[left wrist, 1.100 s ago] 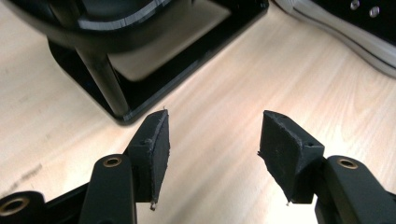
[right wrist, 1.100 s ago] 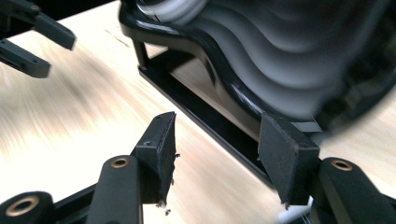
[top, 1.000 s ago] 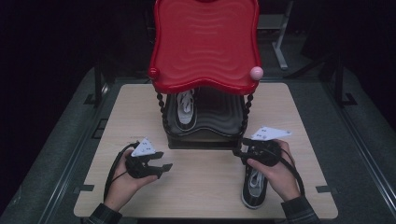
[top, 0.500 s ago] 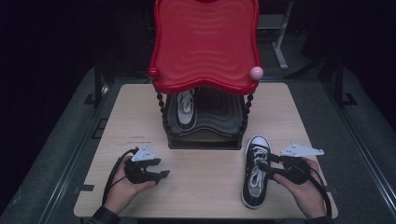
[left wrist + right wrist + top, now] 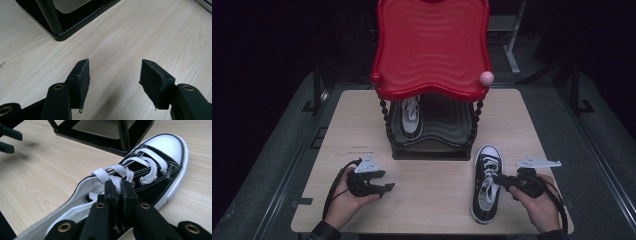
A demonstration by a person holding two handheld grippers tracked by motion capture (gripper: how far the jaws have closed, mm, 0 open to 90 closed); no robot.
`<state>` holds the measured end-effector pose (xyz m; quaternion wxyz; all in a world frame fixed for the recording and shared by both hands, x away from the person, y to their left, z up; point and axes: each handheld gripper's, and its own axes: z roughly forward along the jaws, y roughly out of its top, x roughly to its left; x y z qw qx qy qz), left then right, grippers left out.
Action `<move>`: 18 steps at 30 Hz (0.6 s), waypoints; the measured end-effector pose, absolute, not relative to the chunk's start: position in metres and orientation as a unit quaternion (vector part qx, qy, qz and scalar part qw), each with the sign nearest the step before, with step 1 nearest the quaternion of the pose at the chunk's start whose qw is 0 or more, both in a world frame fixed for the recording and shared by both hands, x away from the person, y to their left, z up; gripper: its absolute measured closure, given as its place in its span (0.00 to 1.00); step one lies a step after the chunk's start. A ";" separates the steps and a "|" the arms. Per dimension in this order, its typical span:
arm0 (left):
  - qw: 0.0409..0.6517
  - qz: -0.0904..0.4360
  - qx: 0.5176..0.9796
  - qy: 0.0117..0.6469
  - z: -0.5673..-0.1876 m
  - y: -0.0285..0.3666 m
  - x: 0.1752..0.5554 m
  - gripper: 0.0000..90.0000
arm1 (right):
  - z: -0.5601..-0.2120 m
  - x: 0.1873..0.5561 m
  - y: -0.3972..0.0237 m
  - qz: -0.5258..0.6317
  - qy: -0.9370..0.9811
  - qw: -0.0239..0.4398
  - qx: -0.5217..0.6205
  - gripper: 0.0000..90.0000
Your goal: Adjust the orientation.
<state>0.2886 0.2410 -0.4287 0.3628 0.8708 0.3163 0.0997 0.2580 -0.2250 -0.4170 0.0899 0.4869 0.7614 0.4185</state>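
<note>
The shoe (image 5: pixel 486 185) lies on the table (image 5: pixel 432 210) beside the rack (image 5: pixel 432 145); its mate (image 5: pixel 411 117) already sits on the lower shelf. We have just closed our right gripper (image 5: pixel 119 191) on its side wall. Our left gripper (image 5: pixel 113 75) waits open and empty. Lifting and shelving remain.

The high view looks forward and down from above the near edge of the tabletop (image 5: pixel 337 125), taking in its whole surface. The left gripper view sits low and close over the wood, facing the black base of the stand (image 5: pixel 75 22) in its upper left. The right gripper view sits just above the shoe (image 5: pixel 155 170), facing the same stand (image 5: pixel 105 135) along its top edge.
</note>
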 end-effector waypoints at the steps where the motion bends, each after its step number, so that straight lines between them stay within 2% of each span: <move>1: 0.363 0.100 0.871 0.316 -0.428 0.241 0.289 0.45 | -0.417 0.257 -0.225 0.420 0.759 0.094 0.488 0.95; 11: 0.366 0.100 0.870 0.316 -0.428 0.241 0.288 0.45 | -0.406 0.240 -0.225 0.427 0.751 0.121 0.489 0.96; 18: 0.366 0.099 0.870 0.314 -0.428 0.239 0.288 0.45 | -0.399 0.218 -0.222 0.450 0.750 0.112 0.472 0.96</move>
